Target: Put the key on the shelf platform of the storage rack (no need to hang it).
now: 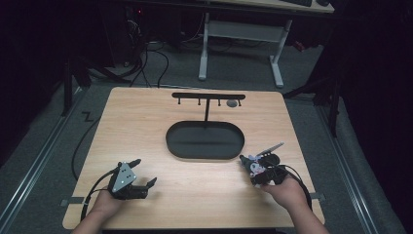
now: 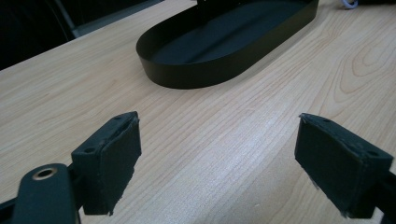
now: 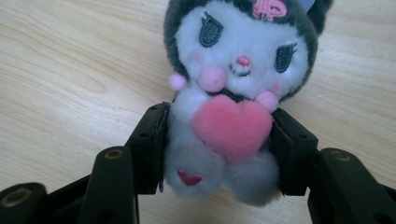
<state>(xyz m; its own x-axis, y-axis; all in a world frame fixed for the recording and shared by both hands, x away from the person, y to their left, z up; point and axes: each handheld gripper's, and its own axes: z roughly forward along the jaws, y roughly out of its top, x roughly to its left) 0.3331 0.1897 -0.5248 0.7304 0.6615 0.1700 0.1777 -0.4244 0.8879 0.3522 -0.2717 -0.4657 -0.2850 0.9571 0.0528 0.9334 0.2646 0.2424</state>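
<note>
Your right tool (image 1: 256,171) holds the plush toy (image 3: 238,88): in the right gripper view its two black pads press on both sides of the soft white body, just under the pink heart (image 3: 232,126), and the head with the dark hood stands above the jaws. In the high view the plush toy (image 1: 254,165) is near the right front part of the table (image 1: 146,122), just in front of the right end of the black oval tray (image 1: 205,140). Whether it rests on the wood or hangs above it, I cannot tell. Your left tool (image 1: 140,181) is wide, with nothing between the pads, and it sits low over the table at the left front. A black hanger stand (image 1: 208,97) rises from the tray.
</note>
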